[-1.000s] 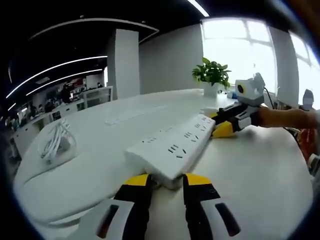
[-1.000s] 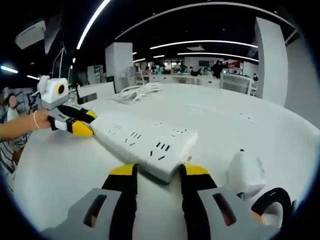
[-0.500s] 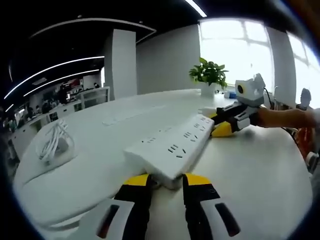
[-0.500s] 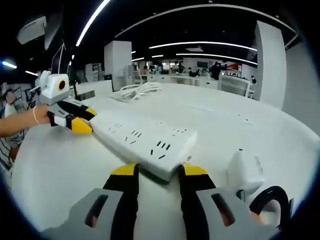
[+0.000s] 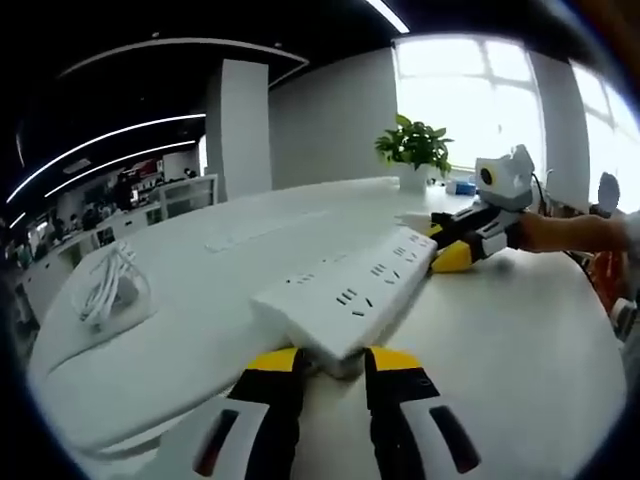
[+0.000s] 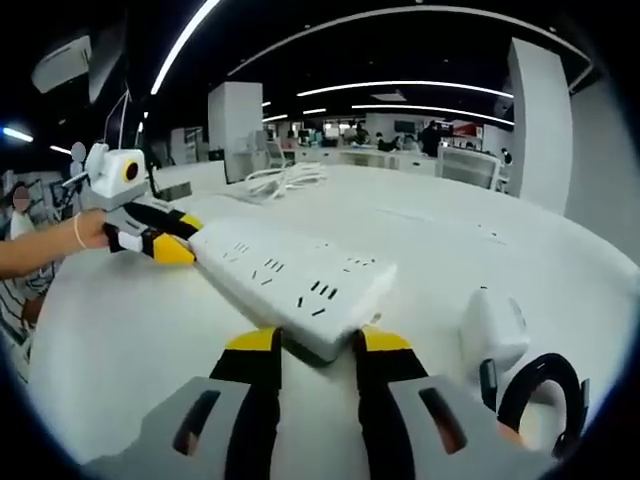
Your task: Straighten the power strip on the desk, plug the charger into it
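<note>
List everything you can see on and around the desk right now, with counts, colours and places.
power strip: 1, white, on the desk, each end between a gripper's jaws
charger: 1, white, right of the strip's near end
cable bundle: 1, white, coiled at the desk's far end
black strap: 1, beside the charger
potted plant: 1, green, by the window
desk: 1, white
left gripper: yellow-tipped, at one strip end
right gripper: yellow-tipped, at the other end

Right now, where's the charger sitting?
In the right gripper view the charger sits on the desk, lower right, just right of the power strip end, beside a black cable loop.
</note>
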The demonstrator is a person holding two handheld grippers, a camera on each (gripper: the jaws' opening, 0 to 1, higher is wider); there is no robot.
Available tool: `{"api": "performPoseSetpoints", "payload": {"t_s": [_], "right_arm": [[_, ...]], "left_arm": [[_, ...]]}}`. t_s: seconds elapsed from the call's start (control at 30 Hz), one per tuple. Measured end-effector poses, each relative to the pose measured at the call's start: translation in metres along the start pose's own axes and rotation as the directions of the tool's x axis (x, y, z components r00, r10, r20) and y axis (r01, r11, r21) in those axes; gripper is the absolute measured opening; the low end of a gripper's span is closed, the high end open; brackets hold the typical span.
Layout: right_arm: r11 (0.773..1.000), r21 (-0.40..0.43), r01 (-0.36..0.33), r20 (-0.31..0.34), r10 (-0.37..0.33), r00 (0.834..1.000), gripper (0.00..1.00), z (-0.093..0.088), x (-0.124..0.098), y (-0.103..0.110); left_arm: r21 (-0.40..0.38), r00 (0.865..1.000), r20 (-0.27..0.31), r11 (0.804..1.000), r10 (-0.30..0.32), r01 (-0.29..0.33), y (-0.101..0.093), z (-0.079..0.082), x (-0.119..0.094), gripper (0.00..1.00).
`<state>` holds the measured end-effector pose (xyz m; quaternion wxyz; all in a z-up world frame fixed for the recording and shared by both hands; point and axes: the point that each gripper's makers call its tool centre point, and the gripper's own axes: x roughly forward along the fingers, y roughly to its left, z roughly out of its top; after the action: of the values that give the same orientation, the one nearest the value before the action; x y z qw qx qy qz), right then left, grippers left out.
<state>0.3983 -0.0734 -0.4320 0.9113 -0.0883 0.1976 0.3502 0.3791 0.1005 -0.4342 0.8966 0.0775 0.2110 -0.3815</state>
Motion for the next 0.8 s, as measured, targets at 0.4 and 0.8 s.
{"api": "performPoseSetpoints", "payload": {"t_s": [0.4, 0.8], "right_arm": [[1.000, 0.025, -0.014, 0.010, 0.014, 1.000, 0.27, -0.0004, -0.0030, 0.0023], [1.000, 0.024, -0.012, 0.011, 0.012, 1.000, 0.27, 0.0002, -0.0018, -0.0002]], "left_arm": [[0.006, 1.000, -0.006, 1.000, 0.007, -0.007, -0.0018, -0.0014, -0.0028, 0.23], [-0.007, 1.000, 0.006, 1.000, 0.008, -0.008, -0.0037, -0.0019, -0.0036, 0.22]]}}
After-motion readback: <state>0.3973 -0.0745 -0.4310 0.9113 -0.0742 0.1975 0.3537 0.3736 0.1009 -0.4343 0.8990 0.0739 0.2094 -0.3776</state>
